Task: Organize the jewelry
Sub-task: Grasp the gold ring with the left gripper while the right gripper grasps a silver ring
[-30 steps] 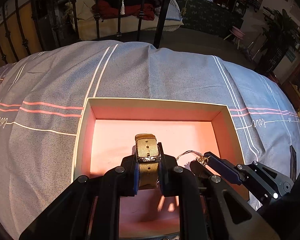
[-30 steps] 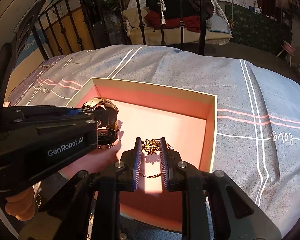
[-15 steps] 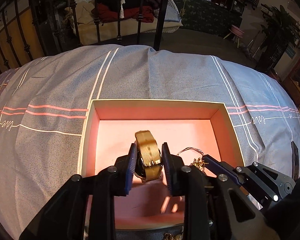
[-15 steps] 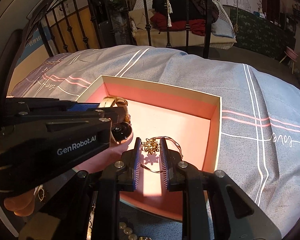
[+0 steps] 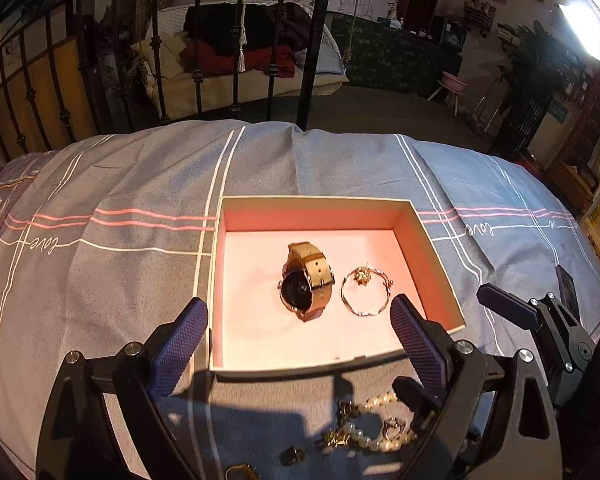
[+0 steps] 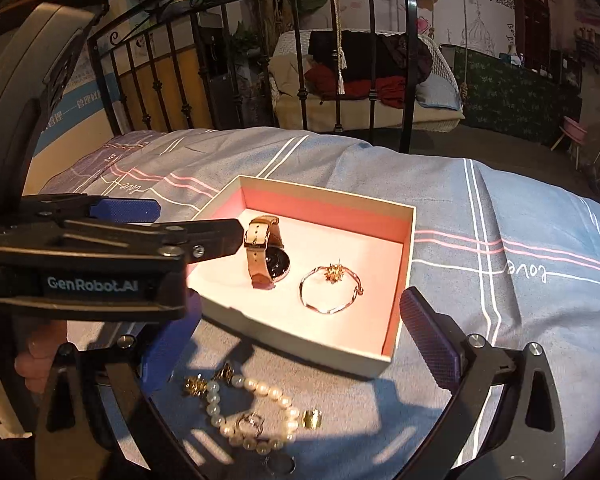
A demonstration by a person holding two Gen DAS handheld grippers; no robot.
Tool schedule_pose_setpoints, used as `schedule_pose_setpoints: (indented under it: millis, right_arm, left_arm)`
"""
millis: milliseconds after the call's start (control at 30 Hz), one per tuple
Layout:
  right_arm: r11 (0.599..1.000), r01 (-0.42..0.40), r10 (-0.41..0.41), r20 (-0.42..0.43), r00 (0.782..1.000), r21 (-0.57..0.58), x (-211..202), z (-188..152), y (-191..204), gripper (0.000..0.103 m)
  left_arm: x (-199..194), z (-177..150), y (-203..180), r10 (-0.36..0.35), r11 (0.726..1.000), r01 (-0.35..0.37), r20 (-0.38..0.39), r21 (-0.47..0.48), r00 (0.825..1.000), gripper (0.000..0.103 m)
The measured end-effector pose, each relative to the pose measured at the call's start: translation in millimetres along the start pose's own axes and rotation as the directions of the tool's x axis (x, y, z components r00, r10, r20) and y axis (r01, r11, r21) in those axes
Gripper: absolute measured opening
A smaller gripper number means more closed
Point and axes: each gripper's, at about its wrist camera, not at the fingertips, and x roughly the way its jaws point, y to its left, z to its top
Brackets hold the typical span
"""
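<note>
An open box with a pink inside (image 5: 428, 256) (image 6: 404, 280) lies on the grey-blue bedspread. In it lie a gold watch (image 5: 306, 282) (image 6: 265, 257) and, to its right, a thin gold bracelet with a flower charm (image 5: 366, 292) (image 6: 331, 290). My left gripper (image 5: 298, 336) is open and empty, above the box's near edge. My right gripper (image 6: 300, 340) is open and empty, near the box's front corner. In front of the box lie a pearl bracelet (image 6: 252, 412) (image 5: 374, 426), gold earrings (image 6: 196, 385) and rings (image 6: 313, 418).
A black iron bed rail (image 5: 312, 40) stands at the far edge of the bed. Beyond it is a couch with dark and red clothes (image 6: 364, 68). The left gripper's body (image 6: 84, 256) crosses the left of the right wrist view.
Both grippers have opened and let go: the watch and the gold bracelet now lie in the box. Both grippers have drawn back and up, so the loose jewelry in front shows.
</note>
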Motion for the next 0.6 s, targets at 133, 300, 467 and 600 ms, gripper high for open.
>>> schedule_pose_setpoints:
  millis: [133,300,467,600]
  right_arm:
    - [0.999,0.009,-0.008,-0.035,0.999,0.047,-11,-41,0,0.098]
    - [0.995,-0.013,0.021,-0.084,0.996,0.100,-20,-77,-1,0.095]
    - [0.996,-0.024,0.033,-0.114,0.993,0.085,-18,-90,4,0.063]
    - [0.997,-0.017,0.025,-0.120,0.992,0.071,-16,-90,7,0.063]
  left_arm:
    - [-10,-43,13,-0.020,0.999,0.019,-0.028,-0.037,0.999,0.090]
    - [-3,-89,20,0.009,0.998,-0.015,-0.105,-0.058,0.994,0.090]
    - [-8,-107,26,0.077,0.997,-0.079,-0.095,-0.020,0.992,0.089]
    - [-13,-115,29,0.077,0.997,-0.077,-0.081,0.008,0.994,0.089]
